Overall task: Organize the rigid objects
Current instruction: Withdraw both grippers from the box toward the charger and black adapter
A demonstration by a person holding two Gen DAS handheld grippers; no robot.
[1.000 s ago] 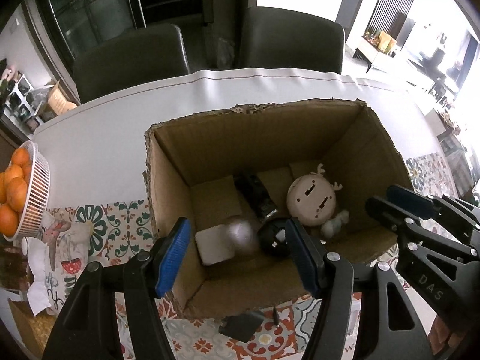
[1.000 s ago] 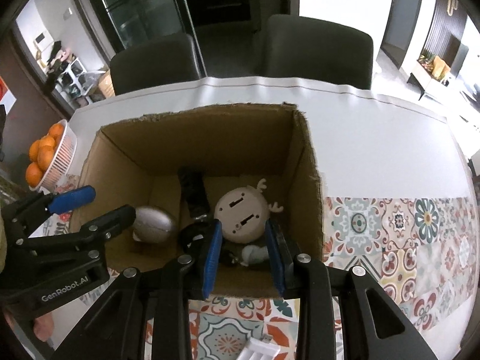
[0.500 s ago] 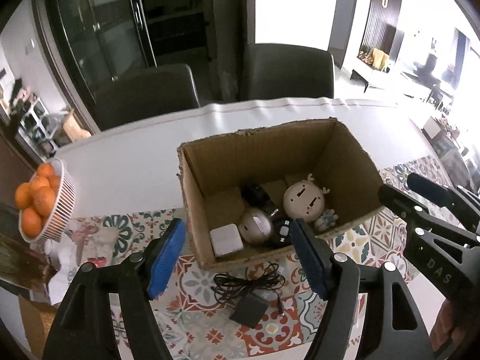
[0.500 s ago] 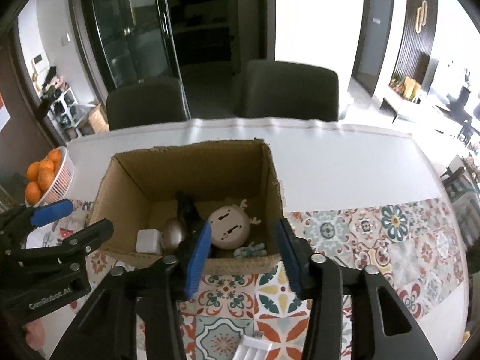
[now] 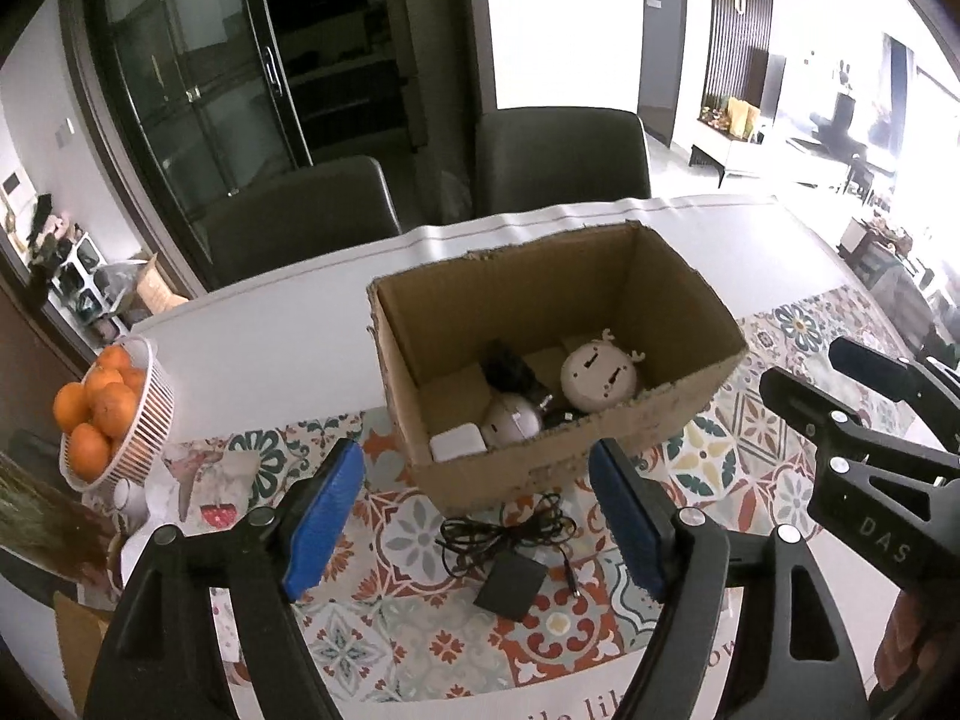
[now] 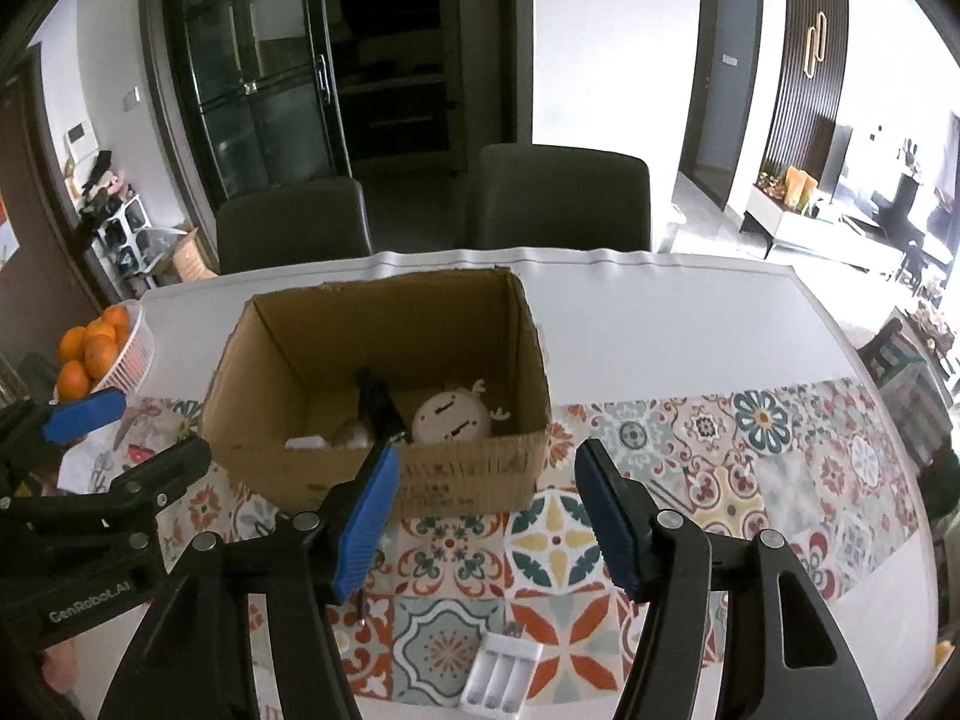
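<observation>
An open cardboard box [image 5: 576,468] [image 6: 456,480] stands on the patterned table mat. Inside lie a round white deer toy [image 5: 598,373] [image 6: 451,417], a silver ball [image 5: 511,425], a white cube [image 5: 456,445] and a black object [image 5: 507,369]. A black power adapter with cable [image 5: 510,585] lies on the mat in front of the box. A white battery charger [image 6: 503,673] lies near me. My left gripper [image 5: 477,516] is open and empty, above the adapter. My right gripper [image 6: 486,516] is open and empty, in front of the box.
A white basket of oranges [image 5: 96,414] [image 6: 99,354] stands at the left table edge, with a printed cloth [image 5: 198,480] beside it. Two dark chairs [image 5: 564,162] stand behind the table. The white tablecloth [image 6: 690,330] stretches to the right of the box.
Both grippers have pulled back and up from the box. The right gripper has opened wider. The adapter and charger on the mat have come into view.
</observation>
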